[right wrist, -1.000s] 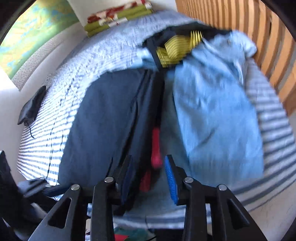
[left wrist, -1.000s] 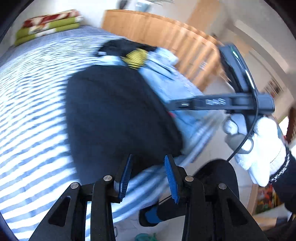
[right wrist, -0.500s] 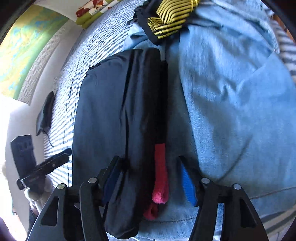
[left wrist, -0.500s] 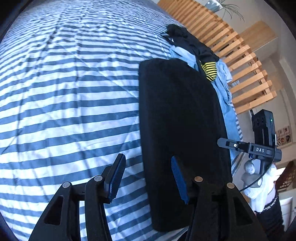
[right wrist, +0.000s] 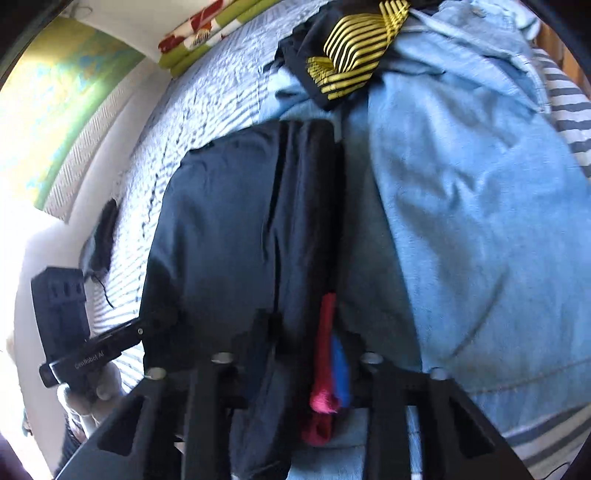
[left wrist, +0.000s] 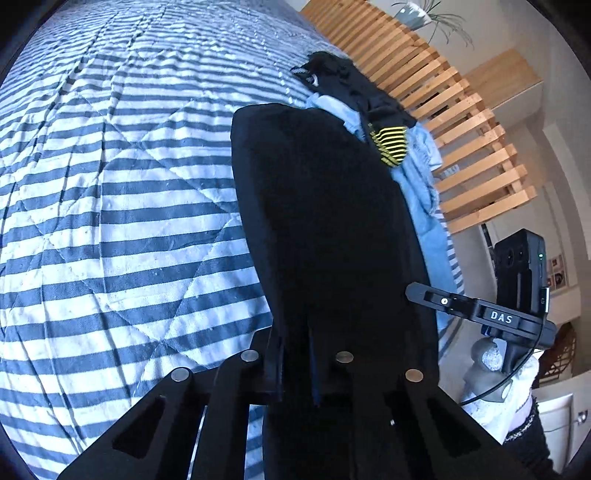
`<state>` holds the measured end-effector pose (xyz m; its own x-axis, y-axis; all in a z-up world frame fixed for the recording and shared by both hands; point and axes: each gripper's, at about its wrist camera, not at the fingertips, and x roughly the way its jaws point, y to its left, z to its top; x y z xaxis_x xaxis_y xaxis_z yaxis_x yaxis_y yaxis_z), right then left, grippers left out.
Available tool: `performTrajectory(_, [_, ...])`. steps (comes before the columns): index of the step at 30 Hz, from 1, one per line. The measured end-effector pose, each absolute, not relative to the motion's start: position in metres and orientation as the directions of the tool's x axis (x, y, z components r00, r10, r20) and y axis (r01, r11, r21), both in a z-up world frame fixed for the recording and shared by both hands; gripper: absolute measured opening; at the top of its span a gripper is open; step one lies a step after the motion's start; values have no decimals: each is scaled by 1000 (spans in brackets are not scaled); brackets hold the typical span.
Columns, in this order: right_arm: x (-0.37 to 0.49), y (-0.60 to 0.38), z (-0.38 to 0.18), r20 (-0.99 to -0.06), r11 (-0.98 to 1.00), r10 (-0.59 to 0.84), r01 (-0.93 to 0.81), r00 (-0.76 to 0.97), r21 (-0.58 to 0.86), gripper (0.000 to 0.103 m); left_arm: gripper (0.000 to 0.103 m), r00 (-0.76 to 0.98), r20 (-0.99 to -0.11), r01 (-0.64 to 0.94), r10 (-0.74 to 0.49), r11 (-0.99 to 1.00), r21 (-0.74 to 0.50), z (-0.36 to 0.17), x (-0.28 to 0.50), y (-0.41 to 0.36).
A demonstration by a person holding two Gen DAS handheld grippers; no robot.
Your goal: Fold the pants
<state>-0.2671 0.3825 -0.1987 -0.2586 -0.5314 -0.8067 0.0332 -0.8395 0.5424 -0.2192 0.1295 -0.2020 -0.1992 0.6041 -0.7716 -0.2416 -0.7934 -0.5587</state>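
Dark pants (left wrist: 325, 221) lie folded lengthwise on the striped bed, running away from me. My left gripper (left wrist: 295, 369) is at their near left corner. Its jaws are closing, and the pads pinch the dark cloth edge. In the right wrist view the same pants (right wrist: 229, 221) show a fold line down the middle. My right gripper (right wrist: 306, 369) is at their near right edge. Its jaws are closing too, and they pinch the dark cloth together with a red strip (right wrist: 323, 362) beside the blue pad (right wrist: 341, 373).
The blue-and-white striped quilt (left wrist: 110, 221) spreads wide to the left. Light blue jeans (right wrist: 461, 221) and a black and yellow striped garment (right wrist: 354, 55) lie right of the pants. A wooden slatted rail (left wrist: 461, 129) runs past the bed's right edge. A folded green and red textile (right wrist: 207, 33) sits far back.
Both grippers have gone from wide open to closed on the pants' near edge. Both have come lower and closer to the cloth.
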Motion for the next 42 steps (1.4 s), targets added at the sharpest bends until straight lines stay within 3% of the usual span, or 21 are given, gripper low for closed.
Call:
performTrajectory(7, [-255, 341, -174, -800, -839, -542, 98, -258, 536, 14, 7, -241, -772, -238, 588, -807, -540, -176, -208, 104])
performTrajectory(17, [-247, 224, -197, -796, -804, -584, 246, -159, 541, 14, 8, -302, -823, -100, 482, -874, -475, -179, -173, -21])
performTrajectory(19, [-244, 206, -197, -830, -834, -527, 294, -180, 466, 23, 12, -284, -835, -101, 472, -881, -463, -189, -175, -28])
performTrajectory(24, [-233, 203, -190, -848, -842, -495, 349, -192, 412, 42, 48, -267, -875, -158, 404, -914, -374, -201, -183, -24])
performTrajectory(27, [-234, 201, -195, -856, -842, -484, 362, -183, 399, 51, 54, -262, -880, -144, 395, -918, -369, -214, -190, -22])
performTrajectory(29, [-239, 196, -211, -864, -846, -482, 333, -145, 417, 55, 53, -262, -866, -111, 427, -904, -412, -222, -196, -23])
performTrajectory(31, [-239, 197, -215, -845, -844, -506, 302, -171, 444, 56, 36, -282, -839, -81, 466, -882, -463, -227, -197, -27])
performTrajectory(32, [-238, 195, -214, -850, -851, -495, 300, -181, 431, 55, 33, -294, -831, -76, 472, -879, -472, -227, -196, -28])
performTrajectory(35, [-234, 190, -205, -862, -867, -461, 314, -210, 387, 41, 16, -337, -813, -98, 475, -876, -472, -217, -191, -27])
performTrajectory(37, [-233, 187, -189, -860, -877, -443, 320, -252, 358, 18, 10, -367, -784, -109, 500, -860, -498, -206, -190, -33])
performTrajectory(38, [-234, 186, -181, -850, -870, -457, 329, -262, 367, 13, 9, -376, -770, -115, 516, -850, -513, -201, -189, -36])
performTrajectory(42, [-235, 168, -156, -833, -848, -484, 376, -266, 373, 9, 9, -391, -784, -149, 482, -874, -463, -189, -184, -41])
